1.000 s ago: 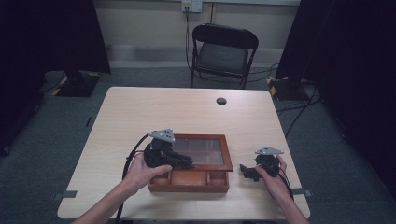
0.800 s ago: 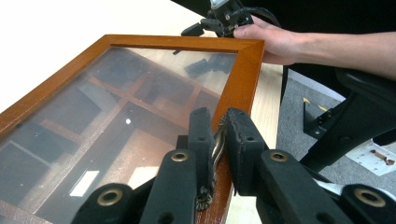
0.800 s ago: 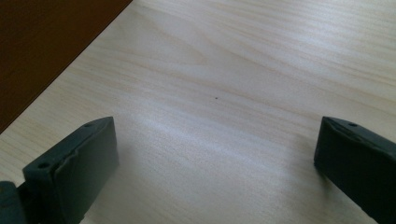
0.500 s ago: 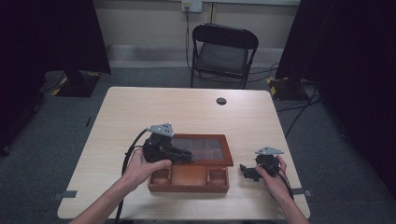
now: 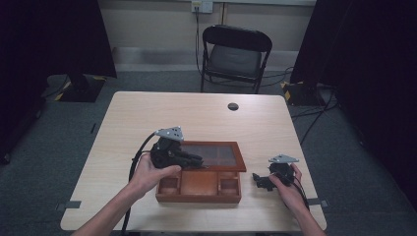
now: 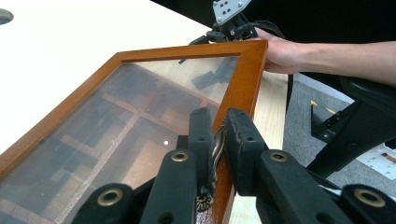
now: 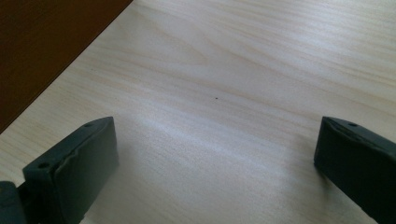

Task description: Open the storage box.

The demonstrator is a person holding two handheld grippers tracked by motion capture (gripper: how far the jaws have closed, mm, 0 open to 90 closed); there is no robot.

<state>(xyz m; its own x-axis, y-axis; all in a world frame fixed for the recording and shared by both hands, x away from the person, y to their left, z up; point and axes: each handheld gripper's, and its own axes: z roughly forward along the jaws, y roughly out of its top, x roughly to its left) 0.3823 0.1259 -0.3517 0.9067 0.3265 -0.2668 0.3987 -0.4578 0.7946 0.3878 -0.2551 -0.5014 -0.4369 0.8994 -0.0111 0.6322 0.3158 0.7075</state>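
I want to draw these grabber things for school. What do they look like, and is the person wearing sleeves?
Each gripper is black. The left gripper has two chunky black jaws with brass-coloured rivets, a grey three-cornered plate on top, and a black cable trailing off it. The right gripper looks the same, with its own grey plate. No sleeves show: both forearms are bare.

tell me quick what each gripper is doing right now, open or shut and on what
Left gripper: shut on the front edge of the glass lid of the wooden box.
Right gripper: open, holding nothing, over the table.
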